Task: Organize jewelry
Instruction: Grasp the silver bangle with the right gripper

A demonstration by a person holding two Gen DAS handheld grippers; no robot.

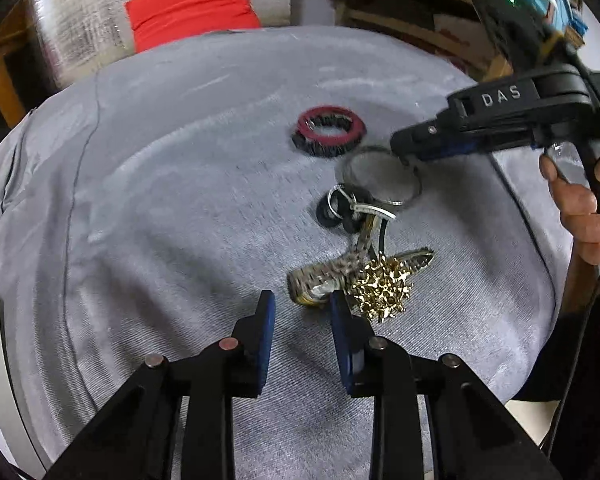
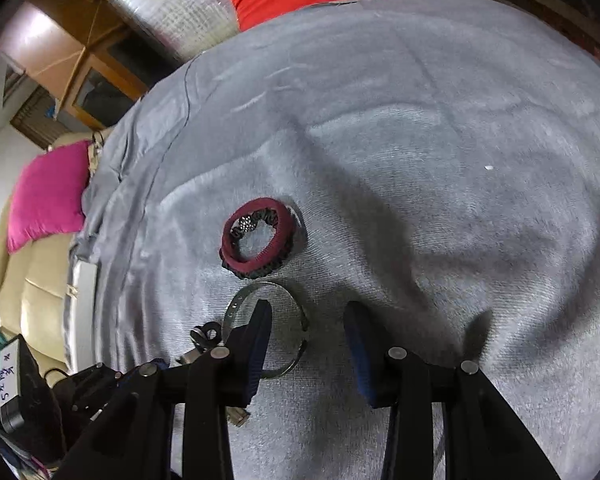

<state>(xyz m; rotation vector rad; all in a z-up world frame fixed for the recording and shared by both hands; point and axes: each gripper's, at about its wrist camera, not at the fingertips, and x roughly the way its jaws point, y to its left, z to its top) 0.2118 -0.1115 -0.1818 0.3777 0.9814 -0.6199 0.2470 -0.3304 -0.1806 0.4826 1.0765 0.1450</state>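
Note:
A jewelry pile lies on the grey cloth: a gold spiky piece, a metal watch band, small black and silver rings and a thin silver bangle. A maroon ring on a black scrunchie lies apart, farther back. My left gripper is open, just in front of the watch band. My right gripper is open over the bangle, its left finger inside the hoop. The maroon ring lies just beyond it.
A red cushion and silver wrapped bundle sit behind the cloth. A pink cushion and beige sofa are off the cloth's left edge. Wooden shelves stand at the back right.

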